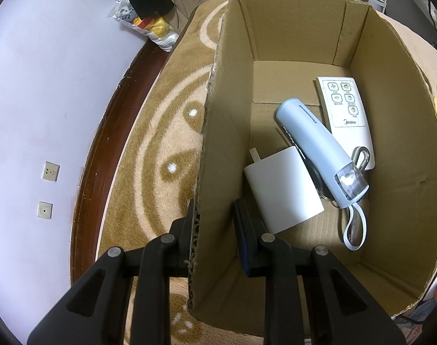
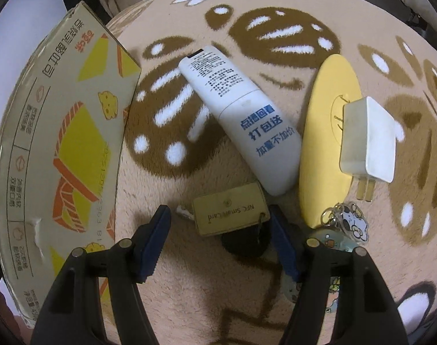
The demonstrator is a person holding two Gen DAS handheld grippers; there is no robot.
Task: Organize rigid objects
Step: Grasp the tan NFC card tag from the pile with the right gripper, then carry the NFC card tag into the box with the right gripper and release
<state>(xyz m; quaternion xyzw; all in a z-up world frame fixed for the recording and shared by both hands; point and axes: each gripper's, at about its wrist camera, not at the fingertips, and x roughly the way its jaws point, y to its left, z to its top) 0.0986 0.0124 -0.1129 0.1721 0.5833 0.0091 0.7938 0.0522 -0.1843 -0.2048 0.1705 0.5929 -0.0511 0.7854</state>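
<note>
My left gripper (image 1: 215,230) is shut on the left wall of an open cardboard box (image 1: 218,132). Inside the box lie a white Midea remote (image 1: 348,115), a pale blue flashlight (image 1: 319,149) with a strap and a white charger block (image 1: 281,187). In the right wrist view my right gripper (image 2: 218,221) hangs open just above a tan NFC card tag (image 2: 230,212), which is tied to a black fob (image 2: 244,244). The tag sits between the two fingers, and neither pad touches it. Beyond it lies a white remote (image 2: 241,120) face down.
A yellow oval case (image 2: 322,143) carries a white plug adapter (image 2: 368,141), with cartoon keychains (image 2: 345,221) at its near end. The box's printed outer side (image 2: 60,149) stands at the left. Everything rests on a beige and brown carpet (image 2: 276,37). A wall and dark skirting (image 1: 103,143) lie left of the box.
</note>
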